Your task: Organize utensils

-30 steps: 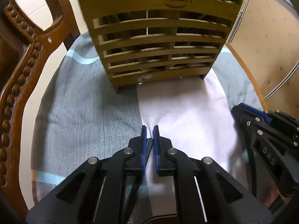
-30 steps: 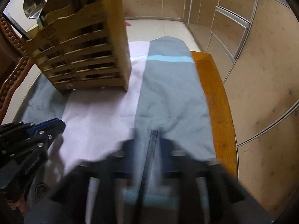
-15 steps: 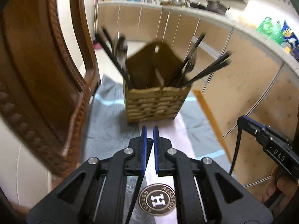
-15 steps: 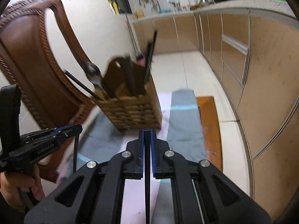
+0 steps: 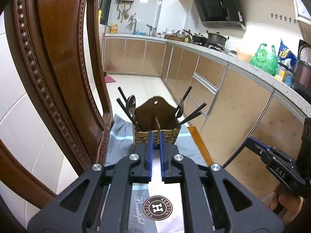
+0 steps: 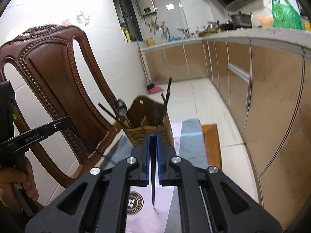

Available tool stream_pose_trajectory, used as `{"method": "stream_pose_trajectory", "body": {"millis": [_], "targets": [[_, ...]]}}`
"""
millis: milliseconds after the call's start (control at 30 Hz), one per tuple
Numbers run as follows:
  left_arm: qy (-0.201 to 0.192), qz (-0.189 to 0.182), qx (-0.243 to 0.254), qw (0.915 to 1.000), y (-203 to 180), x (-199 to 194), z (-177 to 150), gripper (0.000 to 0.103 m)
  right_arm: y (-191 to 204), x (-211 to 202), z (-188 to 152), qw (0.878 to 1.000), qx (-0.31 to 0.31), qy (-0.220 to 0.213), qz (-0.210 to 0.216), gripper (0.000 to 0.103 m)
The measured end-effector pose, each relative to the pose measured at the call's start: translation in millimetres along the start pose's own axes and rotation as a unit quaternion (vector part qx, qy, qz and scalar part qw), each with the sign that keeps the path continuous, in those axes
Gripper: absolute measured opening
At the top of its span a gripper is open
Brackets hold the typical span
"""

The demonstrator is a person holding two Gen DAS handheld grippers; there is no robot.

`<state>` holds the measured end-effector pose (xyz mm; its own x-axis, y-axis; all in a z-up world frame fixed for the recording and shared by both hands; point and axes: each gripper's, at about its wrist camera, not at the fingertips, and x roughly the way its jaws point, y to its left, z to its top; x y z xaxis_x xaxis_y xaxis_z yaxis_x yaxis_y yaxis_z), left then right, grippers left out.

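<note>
A slatted bamboo utensil holder [image 5: 156,134] stands at the far end of a cloth-covered chair seat, filled with black chopsticks [image 5: 124,106], a spoon [image 5: 131,102] and a fork [image 5: 180,106]; it also shows in the right wrist view [image 6: 149,130]. My left gripper [image 5: 155,136] is well back from the holder, jaws narrowly apart with nothing between them. My right gripper [image 6: 153,137] is shut on a black chopstick [image 6: 153,170] that points back toward the camera. It shows at the right of the left wrist view [image 5: 250,139].
The carved wooden chair back [image 5: 58,77] rises close on the left. The grey and pink cloth [image 5: 165,209] carries a round brown logo. Kitchen cabinets [image 5: 233,106] and a counter with pots and bags run along the right. The tiled floor lies beyond the seat.
Both grippers have pulled back and up from the holder, which now looks small and far. The right gripper has kept the chopstick throughout.
</note>
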<state>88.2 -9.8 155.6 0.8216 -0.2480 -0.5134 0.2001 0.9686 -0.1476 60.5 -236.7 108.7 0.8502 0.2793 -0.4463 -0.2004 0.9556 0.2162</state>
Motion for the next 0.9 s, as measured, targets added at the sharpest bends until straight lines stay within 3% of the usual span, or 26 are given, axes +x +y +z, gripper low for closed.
{"method": "stream_pose_trajectory", "body": {"millis": [100,533,667,700,733,800,900], "targets": [[-0.006,-0.004,0.002,1.0000,-1.6,-7.8,0.4,0.006,3.5,-9.8,5.6,1.000,-0.004,-0.017,-0.006,0.007],[0.000,-0.014,-0.004,0.9999,11.0,0.3,-5.5,0.002,11.4,-7.4,13.5,1.000,-0.019,-0.015,-0.018,0.007],[0.045,-0.017,-0.005,0.9988,18.1,19.8,-11.0,0.003,19.5,1.0,44.8,0.999,-0.025,-0.041,-0.023,0.007],[0.056,-0.011,0.000,0.9984,19.0,27.8,-15.5,0.009,22.1,6.4,57.0,0.998,-0.023,-0.048,-0.021,0.007],[0.067,-0.003,0.005,0.9977,19.6,35.2,-19.9,0.030,24.9,12.4,69.7,0.998,-0.021,-0.056,-0.019,0.007],[0.082,0.008,0.024,0.9963,19.0,47.9,-28.9,0.056,29.0,25.5,90.8,0.997,-0.017,-0.068,-0.019,0.007],[0.113,0.026,0.054,0.9918,17.3,67.3,-42.4,0.059,35.0,50.2,117.4,0.996,-0.014,-0.088,-0.027,0.007]]}}
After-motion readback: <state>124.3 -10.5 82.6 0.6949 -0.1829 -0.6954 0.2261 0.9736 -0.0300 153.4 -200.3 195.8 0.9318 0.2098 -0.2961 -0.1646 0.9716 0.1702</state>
